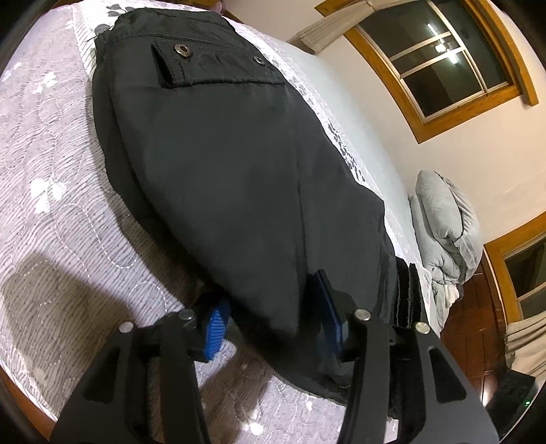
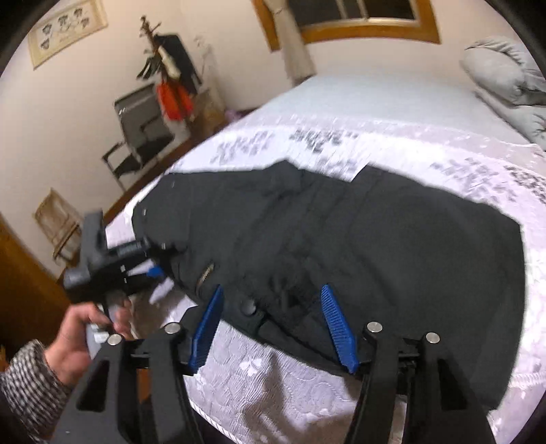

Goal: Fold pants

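A pair of black pants (image 2: 341, 239) lies spread across a bed (image 2: 279, 386) covered with a pale quilted bedspread stitched with flowers. At the far end of the bed sits a folded grey duvet (image 1: 443, 229), well apart from the pants. Around the bed stand a wood-framed window (image 1: 440, 65), a coat rack (image 2: 167, 75) hung with dark and orange items, a dark chair (image 2: 136, 136) and a framed picture (image 2: 65, 30) on the wall. In the left wrist view, a flap pocket (image 1: 218, 65) with metal snaps shows on the far part of the pants. The left gripper (image 1: 273, 324) has its blue-padded jaws wide apart on either side of the near edge of the pants, with fabric lying between them; whether the pads press the cloth cannot be told. In the right wrist view, the right gripper (image 2: 276, 328) is spread wide just above the near edge of the pants, holding nothing. A hand (image 2: 85, 331) in a knitted sleeve grips the handle of the left gripper at the pants' left edge.
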`<state>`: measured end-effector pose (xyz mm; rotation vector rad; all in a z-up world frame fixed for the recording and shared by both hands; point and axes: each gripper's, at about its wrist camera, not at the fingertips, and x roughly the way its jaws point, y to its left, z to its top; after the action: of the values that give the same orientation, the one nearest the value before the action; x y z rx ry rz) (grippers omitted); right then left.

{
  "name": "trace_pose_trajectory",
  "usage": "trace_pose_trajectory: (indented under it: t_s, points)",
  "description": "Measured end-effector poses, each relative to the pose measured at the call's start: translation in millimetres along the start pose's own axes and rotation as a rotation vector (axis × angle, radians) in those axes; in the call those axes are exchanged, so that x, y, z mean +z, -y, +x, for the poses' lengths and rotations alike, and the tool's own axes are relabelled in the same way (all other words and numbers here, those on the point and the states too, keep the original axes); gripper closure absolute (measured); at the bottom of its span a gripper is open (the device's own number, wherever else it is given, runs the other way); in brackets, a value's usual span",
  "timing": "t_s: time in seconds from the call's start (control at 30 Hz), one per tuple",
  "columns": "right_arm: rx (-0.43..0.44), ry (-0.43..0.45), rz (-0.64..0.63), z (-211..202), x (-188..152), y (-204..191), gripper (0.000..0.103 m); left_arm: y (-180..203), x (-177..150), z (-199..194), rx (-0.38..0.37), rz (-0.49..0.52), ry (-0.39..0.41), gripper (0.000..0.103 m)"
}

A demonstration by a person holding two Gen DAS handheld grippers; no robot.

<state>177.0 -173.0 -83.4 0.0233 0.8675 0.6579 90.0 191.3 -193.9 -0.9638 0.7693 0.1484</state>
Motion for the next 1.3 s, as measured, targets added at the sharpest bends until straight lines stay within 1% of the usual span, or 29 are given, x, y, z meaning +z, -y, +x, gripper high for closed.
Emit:
trace_pose_trajectory:
  t_s: [0.03,0.1,0.17,0.23,0.27,0.3,0.33,0.37,0.43,0.47,0.5,0.57,0.67,0.73,0.83,0.97,1.07,1.1,1.13,1.17,1.2,1.3]
  points:
    - [-0.032,-0.003,-0.006,0.9,2.2,-0.1,0.043,-0.1,0.0,0.2,-0.002,-0.001,0.0,0.053]
    - [-0.095,-0.022,-0.067,10.7,5.6,-3.7,0.042,1.4,0.0,1.0,-0.002,0.002,0.0,0.052]
    - [-0.114,-0.063,-0.098,24.9,8.0,-6.0,0.043,1.4,0.6,1.1,-0.004,0.009,-0.001,0.051]
    - [-0.118,-0.109,-0.104,38.8,5.9,-7.6,0.044,0.4,1.4,1.4,-0.009,0.004,-0.002,0.051]
    - [-0.137,-0.125,-0.103,44.3,4.3,-7.1,0.046,0.2,1.4,1.7,-0.011,0.001,-0.004,0.051]
    - [-0.149,-0.133,-0.099,48.7,2.5,-5.8,0.052,1.6,1.0,2.2,-0.013,0.002,-0.004,0.05]
    - [-0.159,-0.143,-0.083,53.3,1.3,-2.9,0.055,1.9,1.0,2.8,-0.013,0.006,-0.004,0.05]
    - [-0.161,-0.153,-0.06,57.0,-0.1,1.4,0.064,2.1,0.6,3.0,-0.013,0.01,-0.004,0.049]
    - [-0.129,-0.174,-0.007,61.0,-0.7,9.3,0.079,2.7,0.8,3.7,-0.016,0.019,-0.005,0.047]
    - [-0.132,-0.177,-0.004,61.6,-1.2,10.0,0.084,1.8,1.4,3.6,-0.021,0.019,-0.005,0.047]
    - [-0.136,-0.176,-0.014,60.8,-0.5,8.8,0.092,2.4,1.1,3.9,-0.024,0.019,-0.006,0.045]
    - [-0.137,-0.16,-0.045,54.2,1.7,2.0,0.095,3.1,1.8,5.0,-0.026,0.023,-0.008,0.044]
    - [-0.091,-0.11,-0.057,38.0,11.1,-10.5,0.095,5.5,0.8,6.3,-0.022,0.034,-0.008,0.042]
    - [-0.076,-0.089,-0.1,31.6,16.8,-23.0,0.095,7.2,0.2,7.0,-0.021,0.039,-0.006,0.04]
    - [-0.039,-0.113,-0.125,40.2,14.0,-31.4,0.095,9.6,-0.6,7.8,-0.018,0.043,-0.006,0.04]
    - [-0.049,-0.192,-0.115,74.0,-4.2,-25.8,0.095,12.3,-3.3,8.9,-0.016,0.044,-0.007,0.039]
    - [-0.03,-0.187,-0.092,76.3,-8.7,-19.9,0.095,13.7,-3.2,10.4,-0.015,0.044,-0.013,0.039]
    - [-0.019,-0.189,-0.084,75.0,-7.8,-18.3,0.093,13.6,-2.8,10.9,-0.016,0.041,-0.016,0.039]
    - [-0.008,-0.193,-0.079,73.4,-7.2,-17.5,0.089,12.9,-2.0,11.1,-0.017,0.036,-0.018,0.039]
    - [0.006,-0.195,-0.075,70.8,-6.4,-17.1,0.081,13.0,-1.3,11.5,-0.02,0.028,-0.02,0.038]
    - [0.019,-0.187,-0.073,66.7,-5.6,-16.9,0.07,12.4,-0.3,11.5,-0.023,0.024,-0.023,0.038]
    - [0.021,-0.159,-0.075,49.1,-2.5,-14.8,0.068,8.0,4.7,8.9,-0.045,-0.005,-0.039,0.038]
